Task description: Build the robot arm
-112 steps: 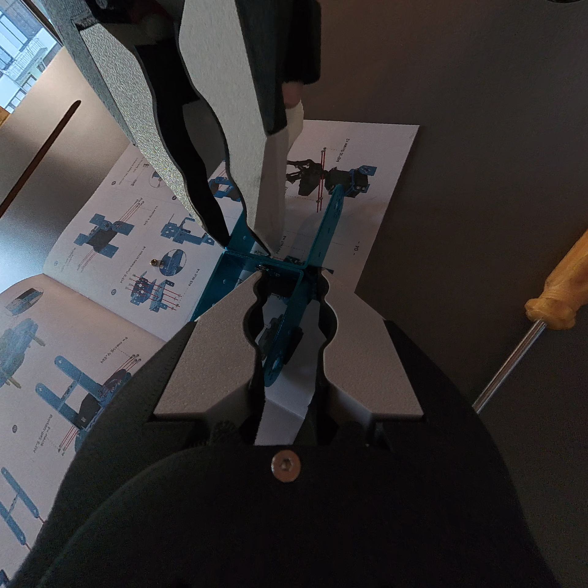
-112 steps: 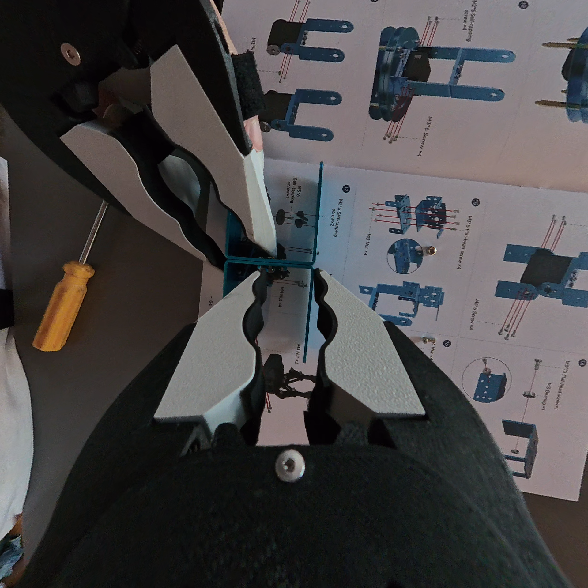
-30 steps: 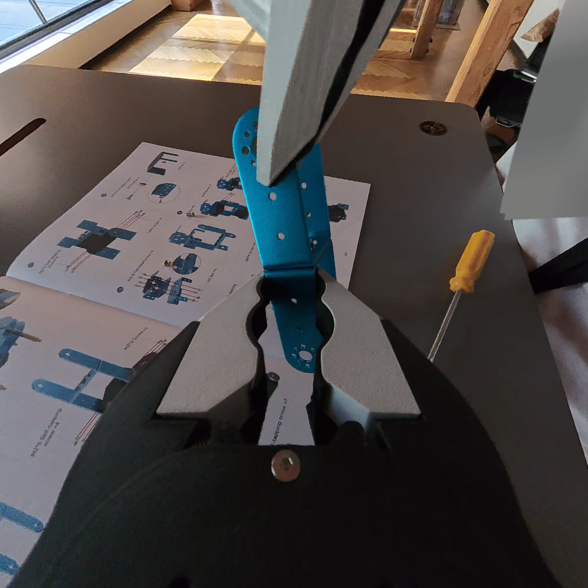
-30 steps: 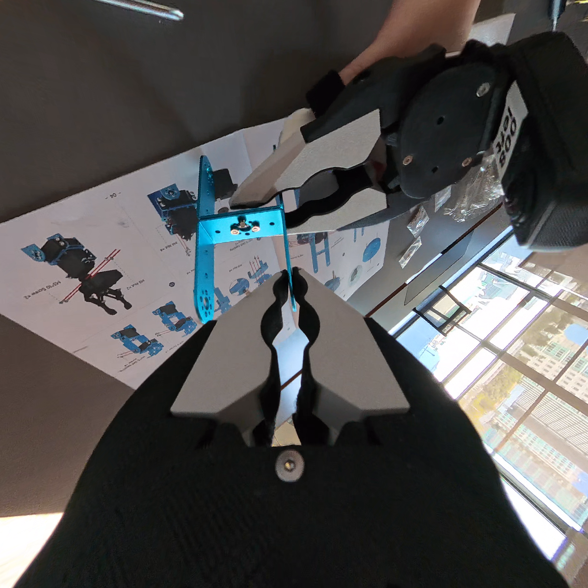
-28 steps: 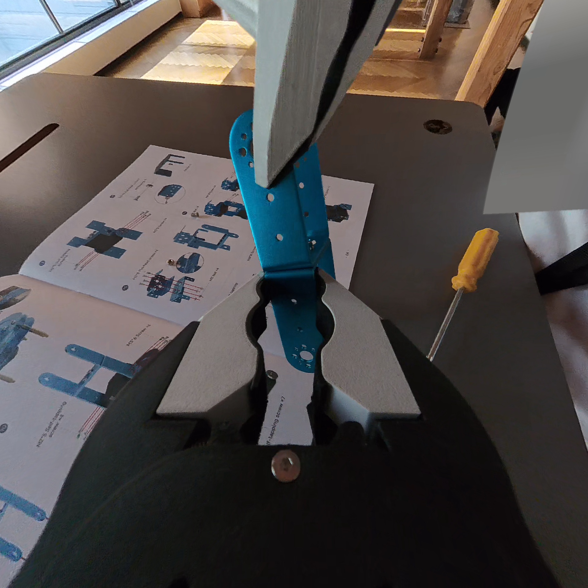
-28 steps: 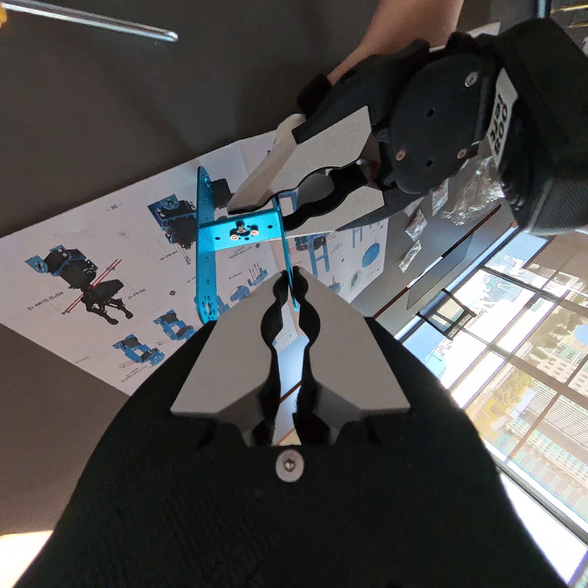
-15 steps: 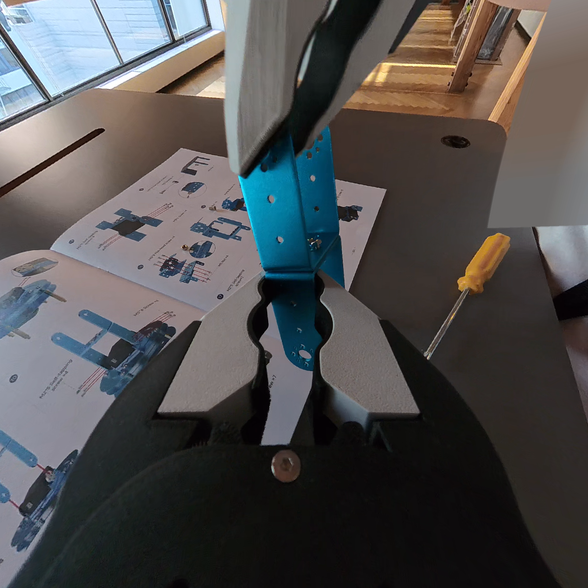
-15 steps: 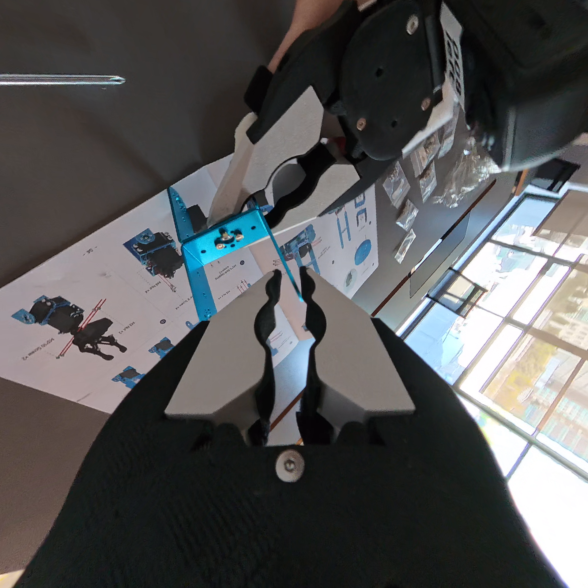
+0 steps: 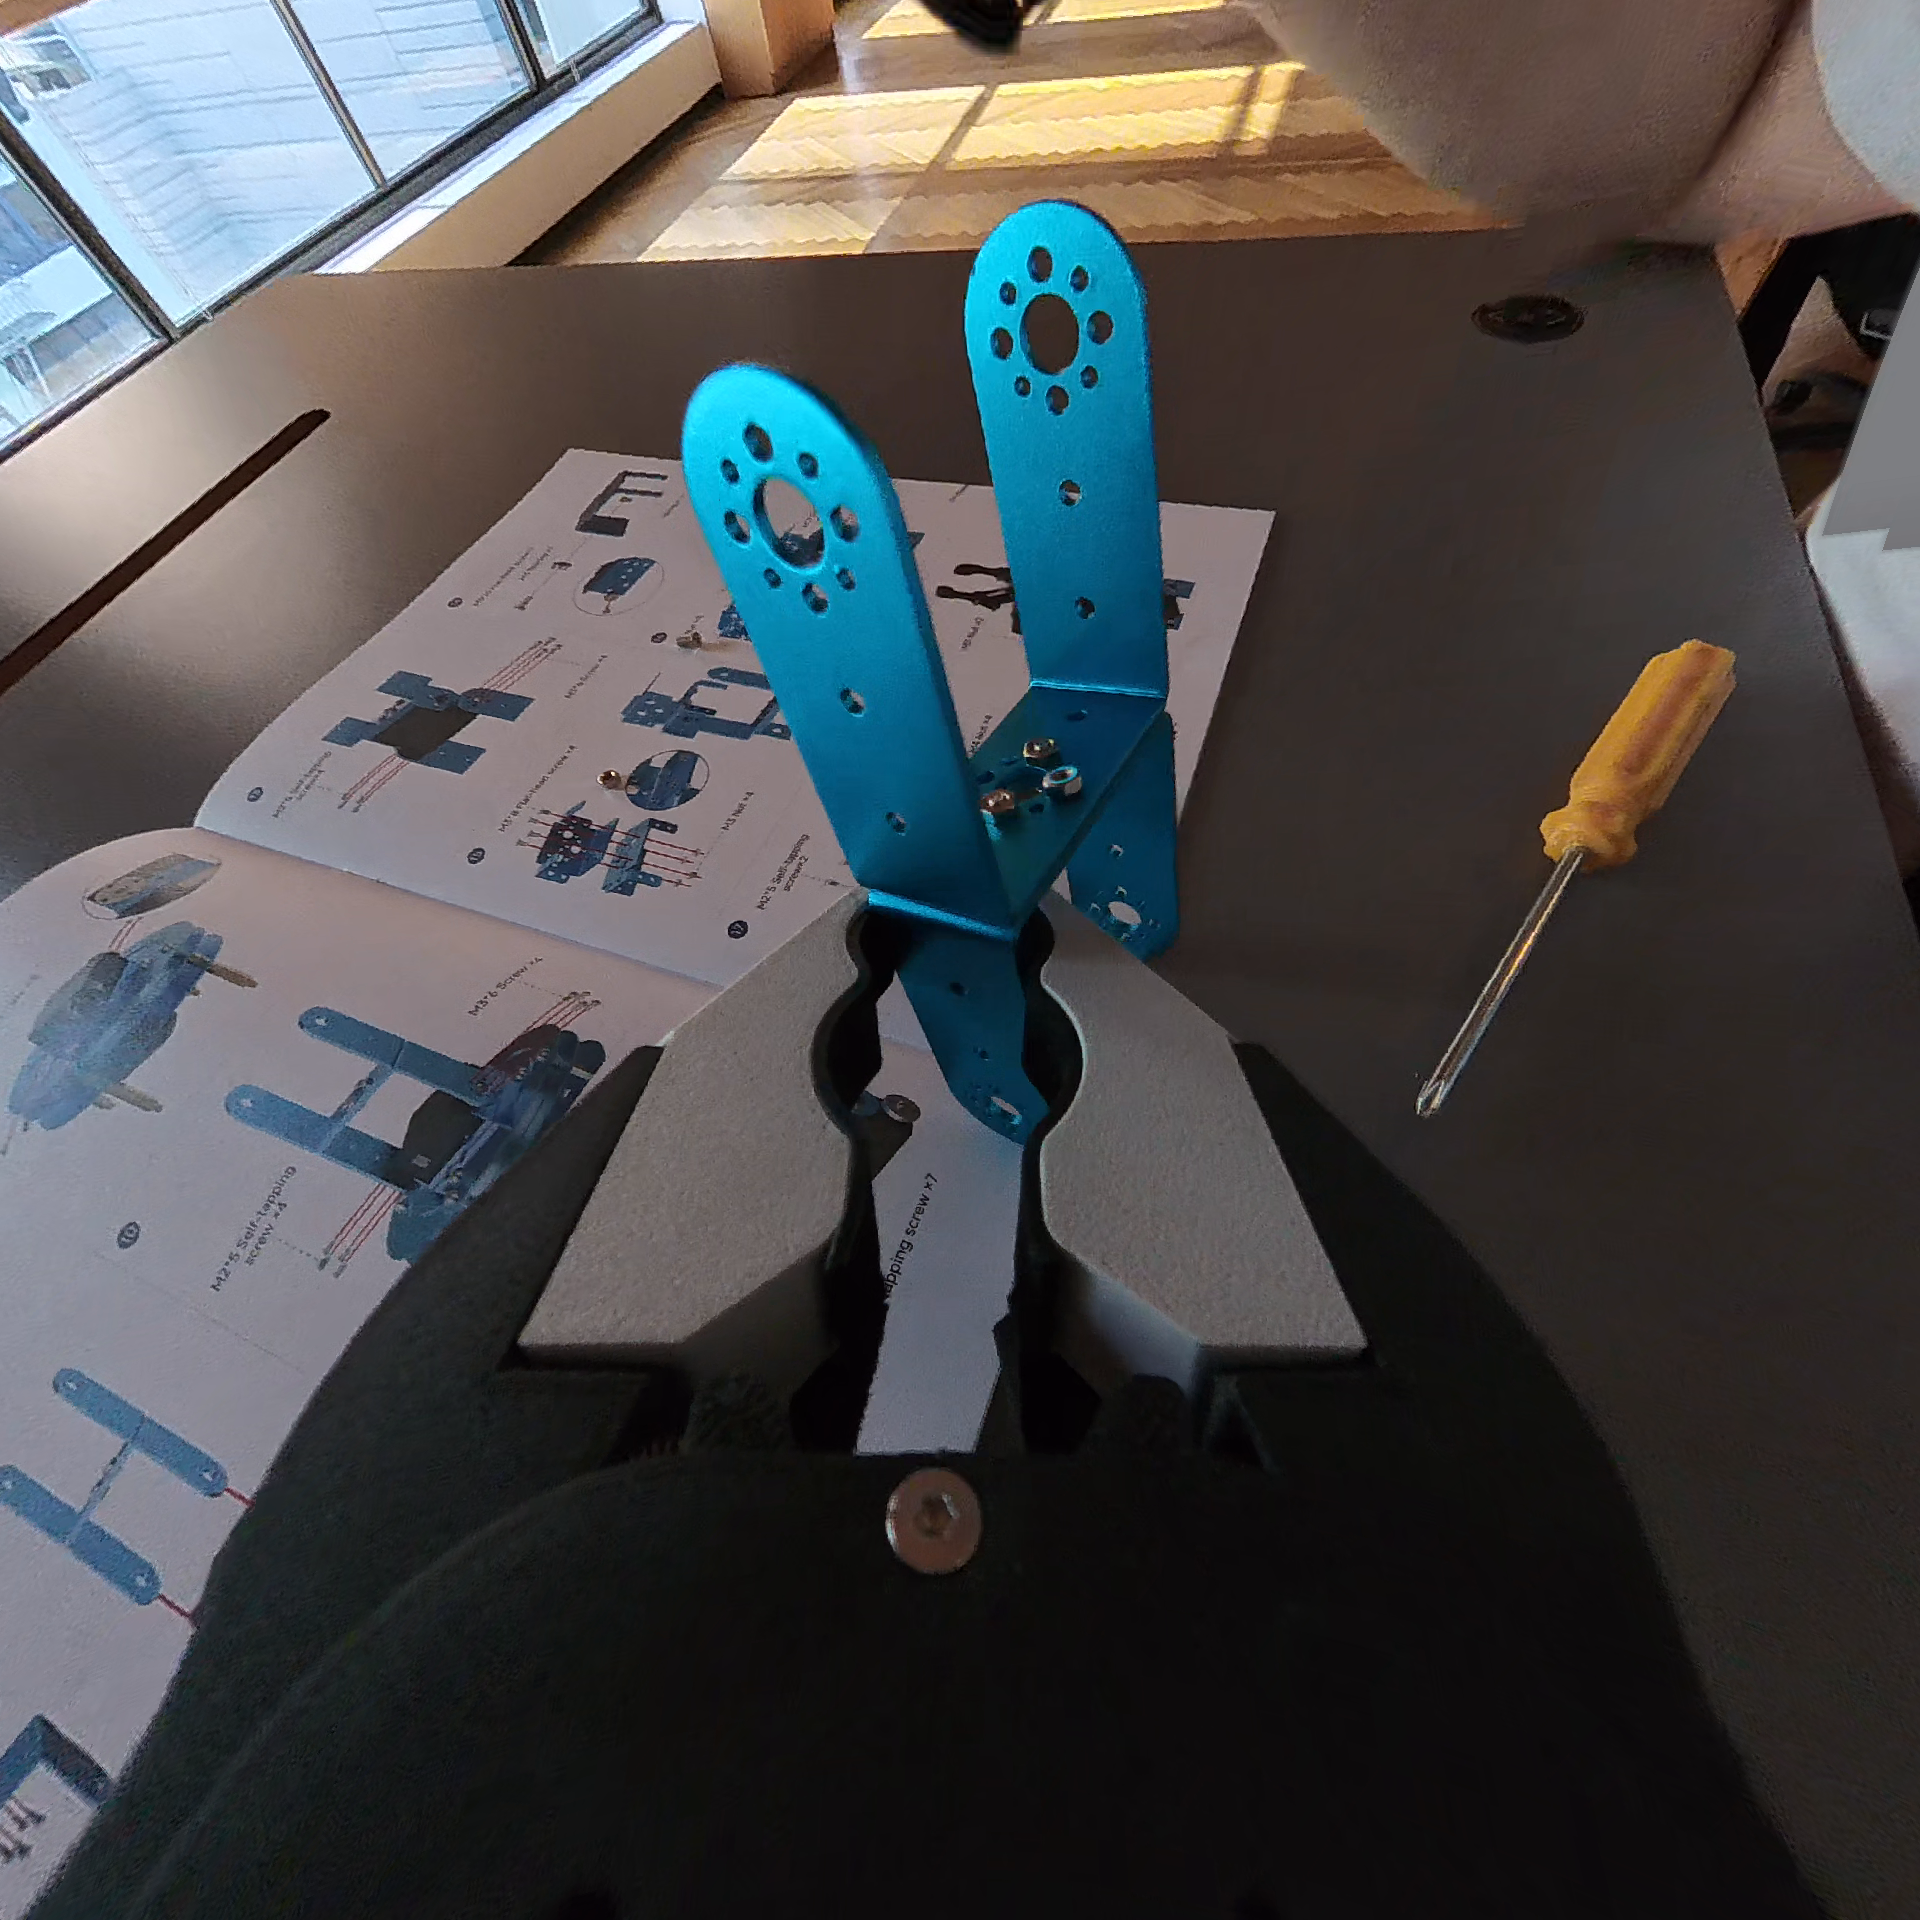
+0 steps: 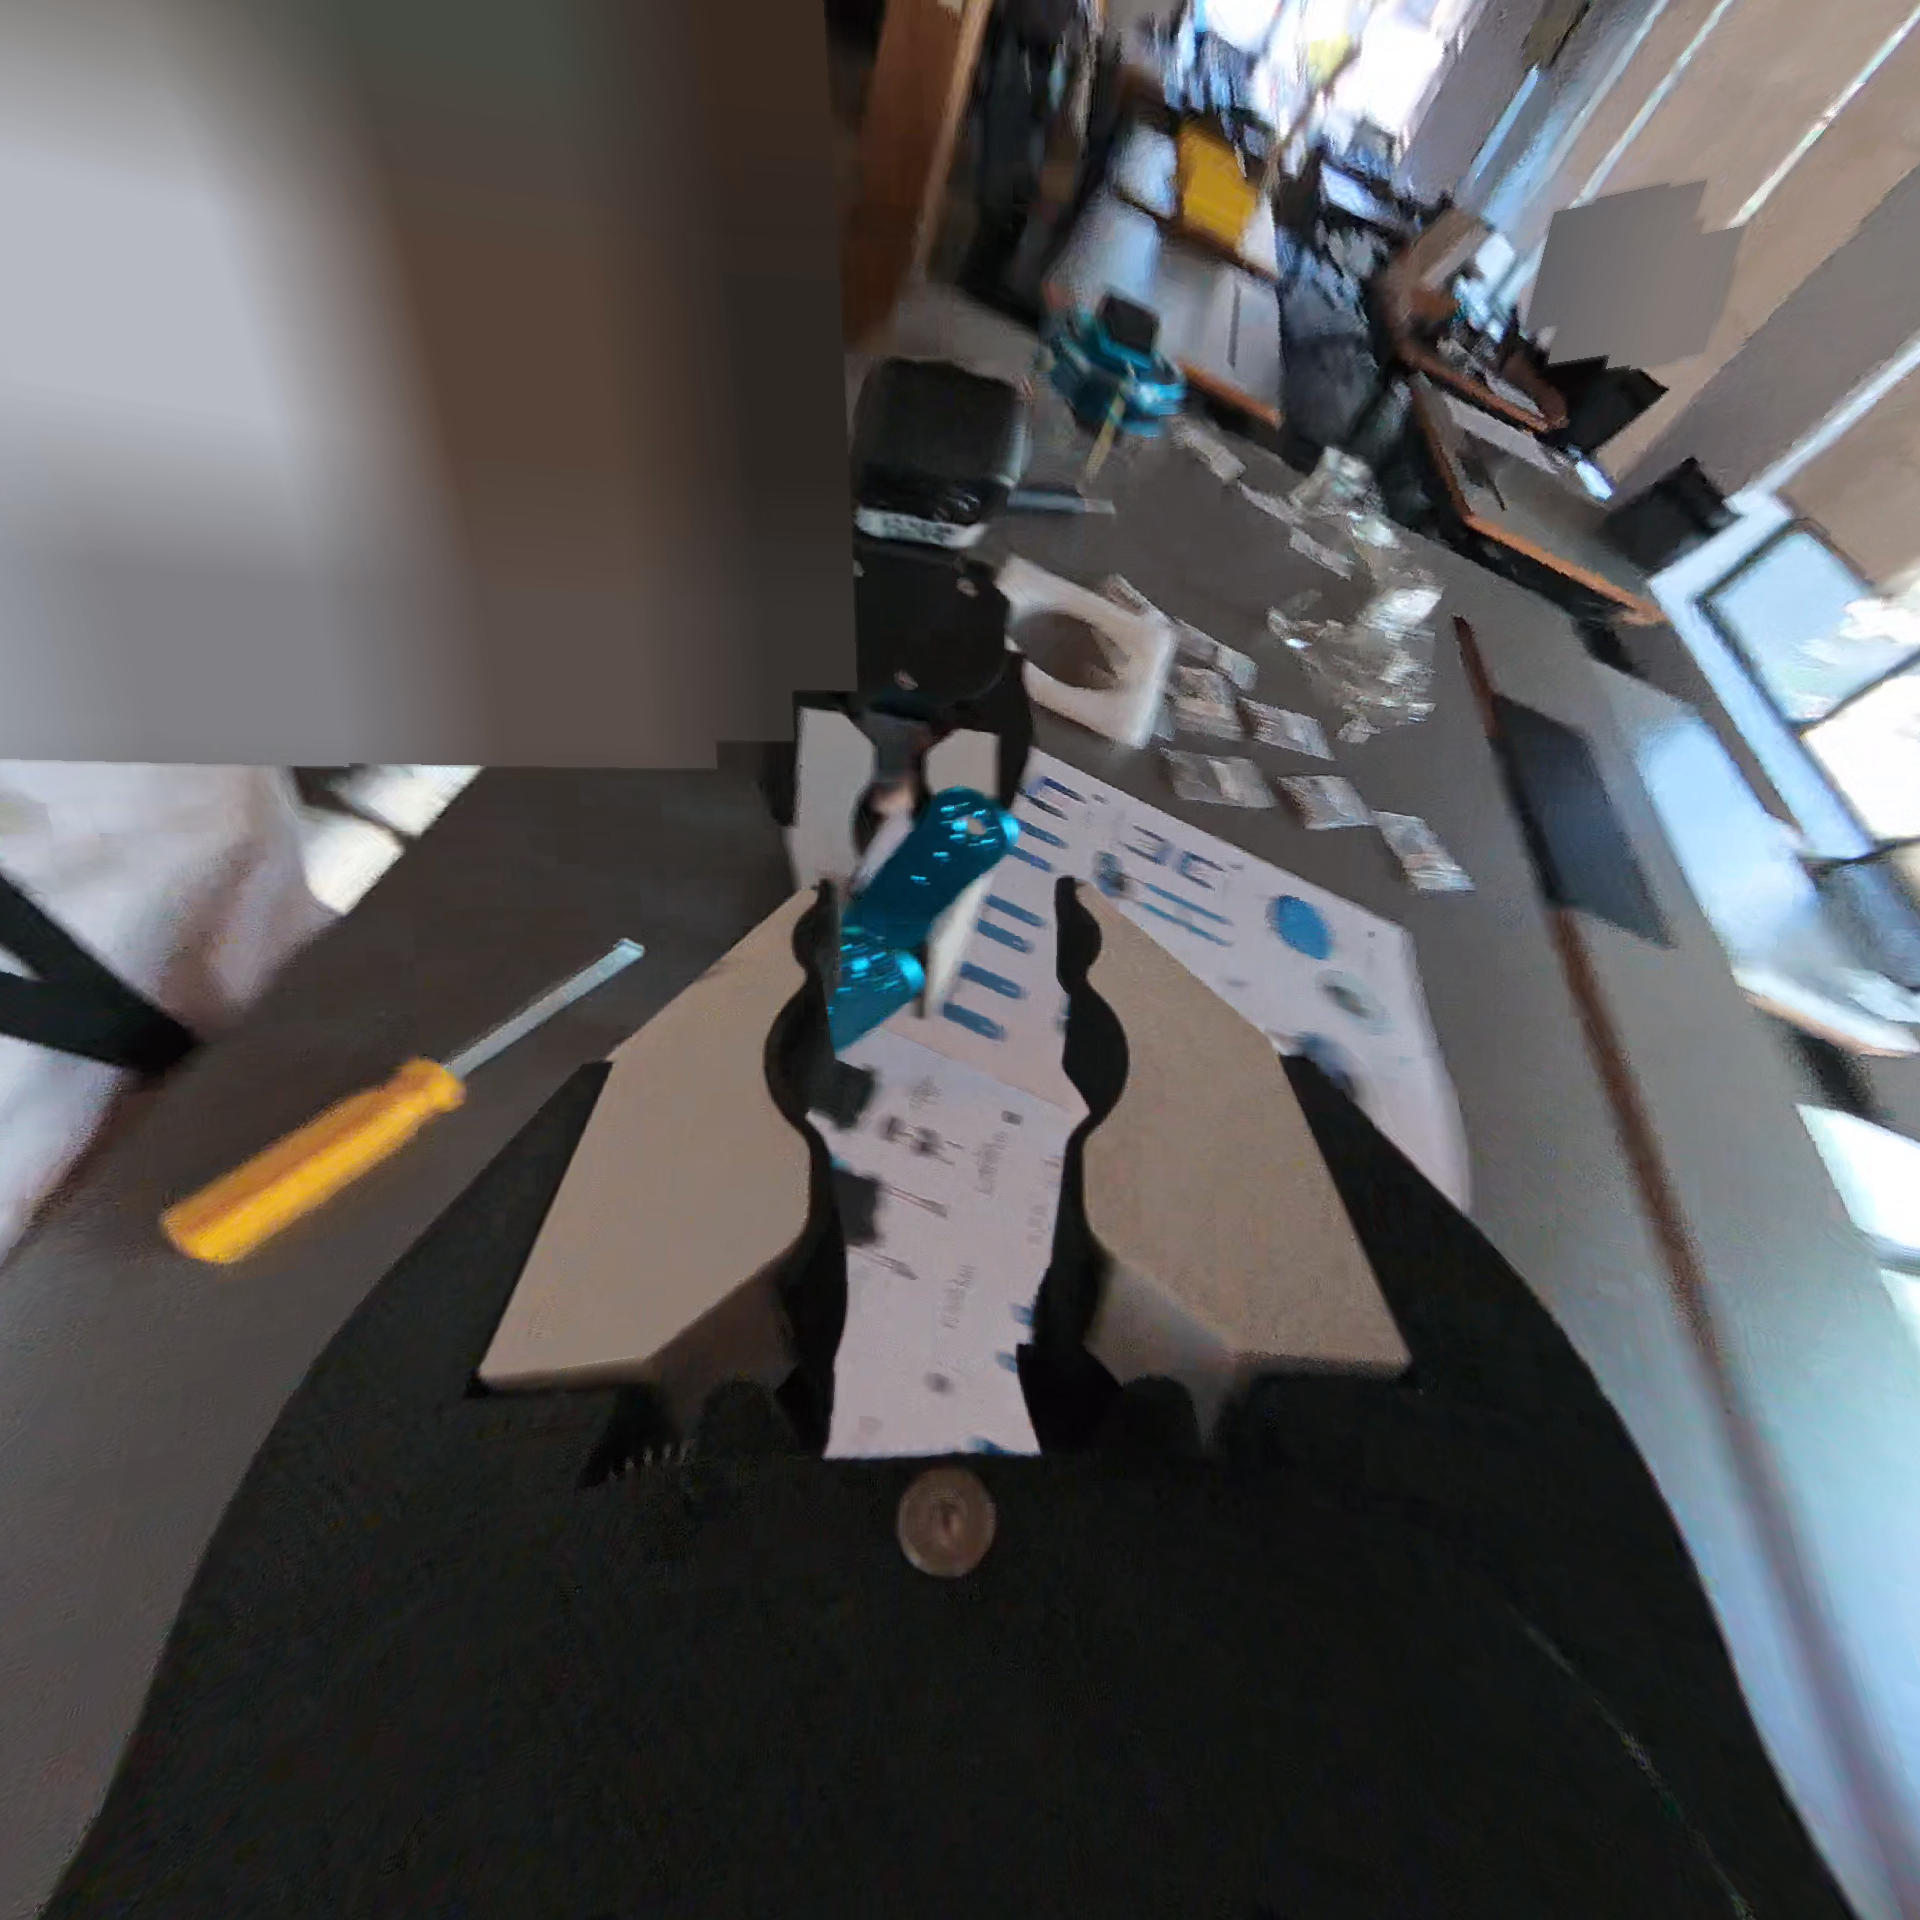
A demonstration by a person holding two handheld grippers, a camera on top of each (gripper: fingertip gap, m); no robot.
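Fingers of the left gripper [image 9: 951, 940] pinch the lower arm of a blue bracket assembly [image 9: 935, 665], two perforated U-shaped pieces joined back to back by small nuts and screws at their bases. The grip sits right at the bend, which seems to be why the upper pair of rounded arms stands free and upright above the counter [image 9: 1455, 540], open to reach from above and from either side. Beneath it lies an open instruction booklet [image 9: 436, 790], with a few loose screws and nuts resting on its pages. To the right, well apart from the bracket, a yellow-handled screwdriver [image 9: 1558, 831] lies on bare counter with its tip pointing toward the near edge.

In the right wrist view, which is blurred by motion, the right gripper [image 10: 940, 904] has its jaws spread apart and holds nothing; it hangs above the booklet [image 10: 1195, 987], near the bracket assembly [image 10: 914, 894] but not touching it. The screwdriver [image 10: 332, 1153] lies to its left with clear counter around it. Farther off, small clear packets [image 10: 1247, 727] are scattered beyond the booklet, and a white block with a round hollow [image 10: 1091, 655] sits beside them. A long slot [image 9: 166, 520] cuts the counter at far left, and the far right corner is rounded.
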